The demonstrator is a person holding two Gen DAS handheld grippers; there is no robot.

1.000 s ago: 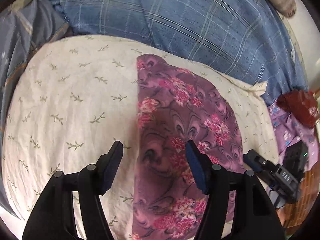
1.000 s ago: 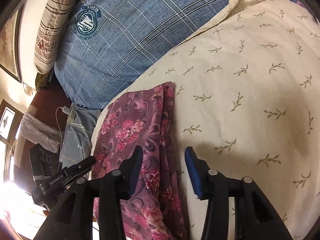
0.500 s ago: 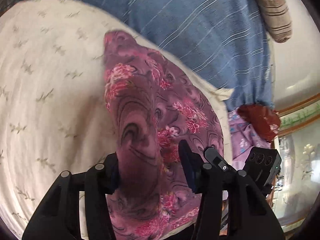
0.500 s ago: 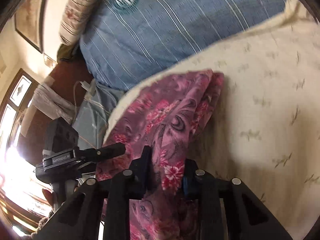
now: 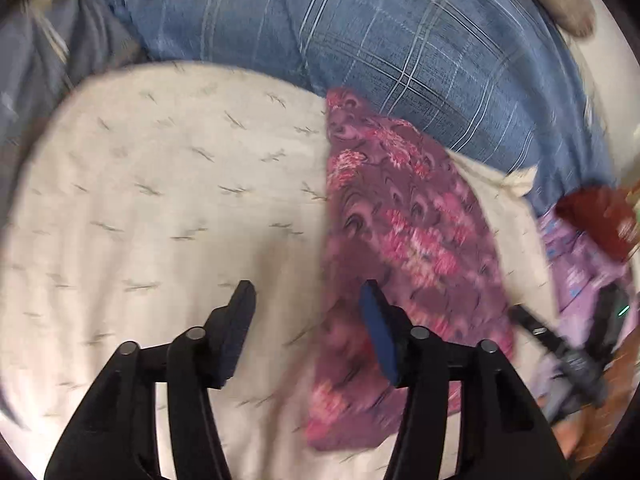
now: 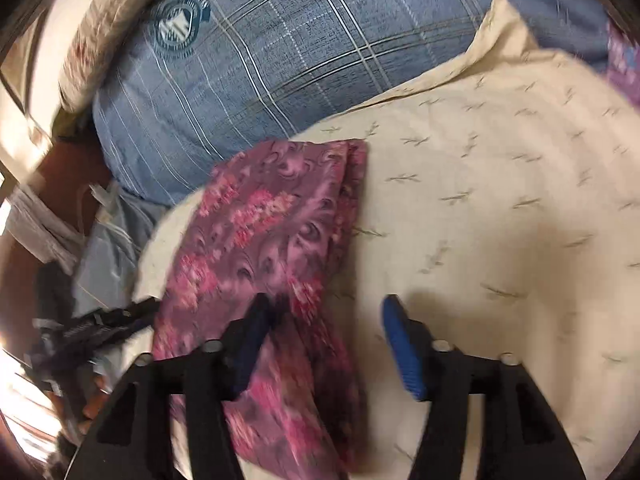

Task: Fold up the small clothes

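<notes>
Left view: we are holding left gripper [image 5: 306, 314] over cream pillow [image 5: 160, 208], jaws opening, nothing between; folded floral cloth [image 5: 400, 240] lying just right.

Right view: right gripper [image 6: 326, 334] jaws opening, empty; cloth [image 6: 272, 240] lying under left finger, blue pillow [image 6: 300, 60] beyond.

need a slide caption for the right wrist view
Right tool opening above a folded purple floral cloth lying on a cream leaf-print pillow.

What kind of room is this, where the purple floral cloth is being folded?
Most likely a bedroom at home, on a bed. The cloth lies on a cream pillow with a leaf print, and a blue plaid pillow sits behind it.
</notes>
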